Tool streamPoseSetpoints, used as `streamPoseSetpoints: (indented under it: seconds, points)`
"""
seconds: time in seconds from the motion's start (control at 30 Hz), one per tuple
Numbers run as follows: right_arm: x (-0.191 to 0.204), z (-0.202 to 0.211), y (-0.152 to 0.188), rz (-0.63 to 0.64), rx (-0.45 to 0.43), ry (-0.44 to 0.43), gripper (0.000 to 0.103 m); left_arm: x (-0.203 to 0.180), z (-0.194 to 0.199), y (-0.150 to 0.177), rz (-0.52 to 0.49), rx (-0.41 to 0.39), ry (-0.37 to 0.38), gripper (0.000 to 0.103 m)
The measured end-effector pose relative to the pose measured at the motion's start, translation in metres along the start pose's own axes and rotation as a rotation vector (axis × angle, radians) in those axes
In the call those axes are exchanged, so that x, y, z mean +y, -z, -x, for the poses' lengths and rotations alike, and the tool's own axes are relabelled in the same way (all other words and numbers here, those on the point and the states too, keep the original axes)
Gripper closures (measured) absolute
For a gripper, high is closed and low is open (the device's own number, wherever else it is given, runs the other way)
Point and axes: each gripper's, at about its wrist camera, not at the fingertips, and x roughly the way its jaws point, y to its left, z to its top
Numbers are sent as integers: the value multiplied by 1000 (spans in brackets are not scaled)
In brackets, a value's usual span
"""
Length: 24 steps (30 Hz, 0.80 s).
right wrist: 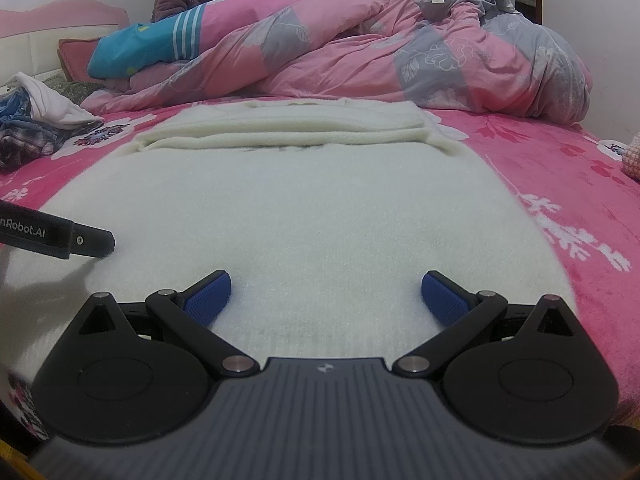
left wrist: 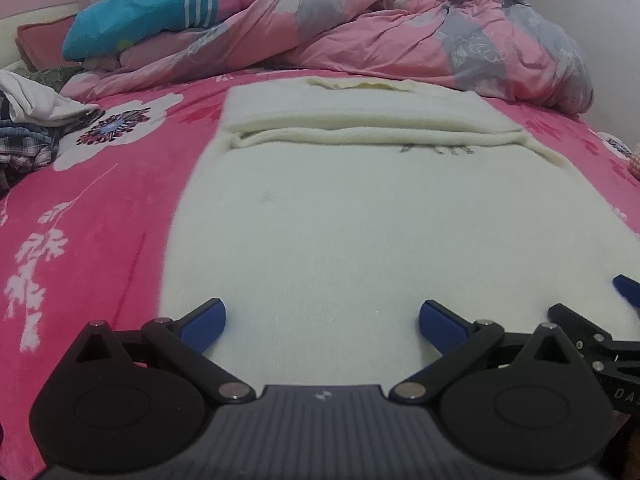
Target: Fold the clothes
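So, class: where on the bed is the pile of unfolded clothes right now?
The pile of unfolded clothes lies at the far left in both views, on the pink bedsheet, left of the cream sweater and before the crumpled duvet.

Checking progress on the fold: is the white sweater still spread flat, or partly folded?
Partly folded. The white sweater lies flat near the hand-held grippers, but its far end shows doubled layers stacked across it.

Both grippers: black linkage arms, blue ribbed pads (left wrist: 442, 326), silver pivot screws.

right claw (right wrist: 326, 294) spread, above white sweater (right wrist: 304, 208)
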Motion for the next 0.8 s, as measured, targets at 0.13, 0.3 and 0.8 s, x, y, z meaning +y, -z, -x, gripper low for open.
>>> streamPoseSetpoints:
  seconds: [0.13,0.3,0.8]
  points:
    - [-1,0,0,1,2,0,1,0,0,0,3,3,-1,0]
    - [-1,0,0,1,2,0,1,0,0,0,1,1,-2,0]
    - [0,-1,1,1,-1,3,1,1,0,0,0,1,-2,0]
